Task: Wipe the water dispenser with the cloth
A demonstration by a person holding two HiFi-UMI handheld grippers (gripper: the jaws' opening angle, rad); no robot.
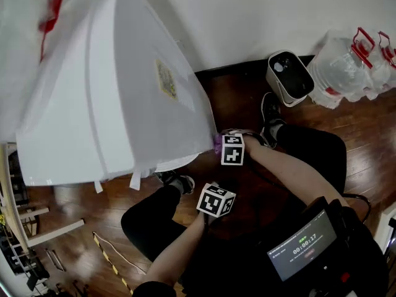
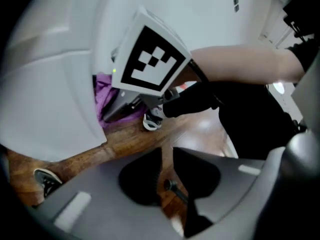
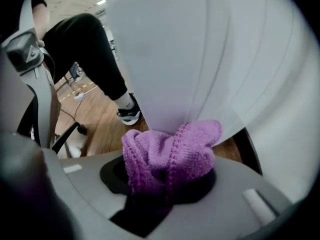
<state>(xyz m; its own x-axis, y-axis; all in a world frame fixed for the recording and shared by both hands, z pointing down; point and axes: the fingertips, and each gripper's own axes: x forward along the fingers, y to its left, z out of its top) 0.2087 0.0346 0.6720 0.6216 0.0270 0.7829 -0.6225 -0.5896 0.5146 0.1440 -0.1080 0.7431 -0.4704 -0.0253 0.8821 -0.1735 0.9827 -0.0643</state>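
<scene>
The right gripper (image 3: 165,176) is clamped on a bunched purple cloth (image 3: 172,151), which fills the gap between its 2 jaws and bulges out above them. The cloth's top touches the lower edge of the white dispenser (image 1: 117,91), which fills the left of the head view and rises close in front of the right gripper's camera. In the head view only a small purple patch shows, just left of that gripper's marker cube (image 1: 232,149), at the dispenser's bottom right corner.

The left gripper (image 2: 167,159) holds nothing: its 2 jaws stand a narrow slit apart, with only the wooden floor (image 1: 346,116) showing through. It hangs in front of the person's legs, near the right gripper but apart from the dispenser. Its camera looks up at the right gripper's cube and the cloth pressed against the white panel.

On the floor behind the person's shoe (image 1: 271,113) stands a white container (image 1: 289,78) with a dark opening. Clear water bottles (image 1: 349,67) with red handles lie at the far right. A small screen (image 1: 303,245) sits low at the person's chest
</scene>
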